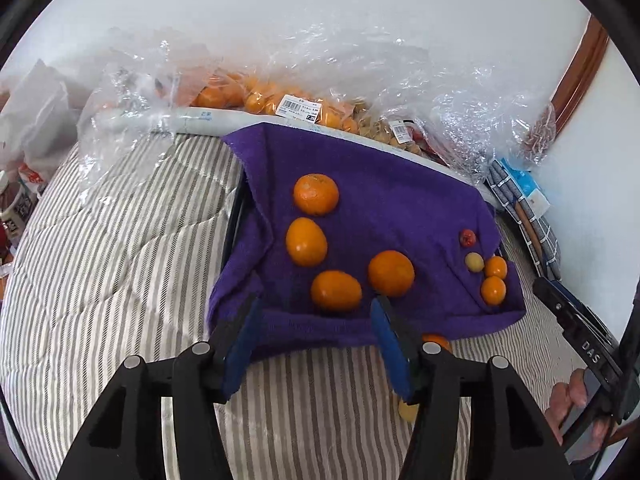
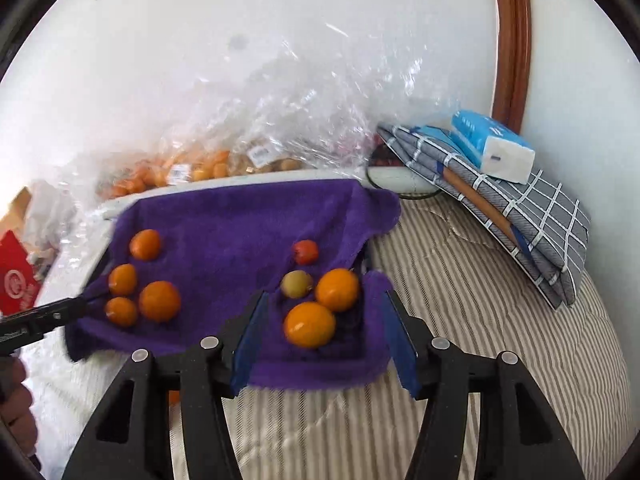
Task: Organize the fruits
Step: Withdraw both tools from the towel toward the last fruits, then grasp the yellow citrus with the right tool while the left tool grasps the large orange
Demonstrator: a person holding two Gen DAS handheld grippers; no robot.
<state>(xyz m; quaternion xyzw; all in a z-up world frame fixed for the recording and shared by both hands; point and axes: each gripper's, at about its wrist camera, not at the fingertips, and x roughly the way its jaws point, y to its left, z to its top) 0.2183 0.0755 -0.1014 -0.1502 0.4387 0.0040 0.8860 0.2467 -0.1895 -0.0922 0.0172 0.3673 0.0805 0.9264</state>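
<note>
A purple towel [image 1: 384, 216] is draped over a low tray-like frame on a striped quilt [image 1: 120, 264], and the fruit is spread across it in two bunches. In the left wrist view four big oranges [image 1: 316, 194] are clustered around the middle of the towel, while a smaller group – a little red fruit [image 1: 467, 237], a pale yellowish one [image 1: 475, 261] and two small oranges [image 1: 493, 290] – is parked toward 3 o'clock, near the towel's right edge. One more orange [image 1: 438, 342] is seen peeking out just below the towel's front hem, and a small yellow fruit [image 1: 408, 411] is lying on the quilt at about 5 o'clock, partly hidden behind a finger.

The left gripper [image 1: 316, 336] is held partway open over the towel's front edge – nothing is pinched between the blue pads, though the hem sits in the gap. The right gripper [image 2: 324, 340] is likewise held apart and empty, with the two small oranges framed just ahead of its fingers at 12 o'clock.

Clear plastic bags [image 1: 304, 92] of more fruit are piled along the wall at 12 o'clock. A folded checked blanket [image 2: 520, 216] with a blue tissue pack [image 2: 492, 146] on top is seen at 2 o'clock in the right wrist view.
</note>
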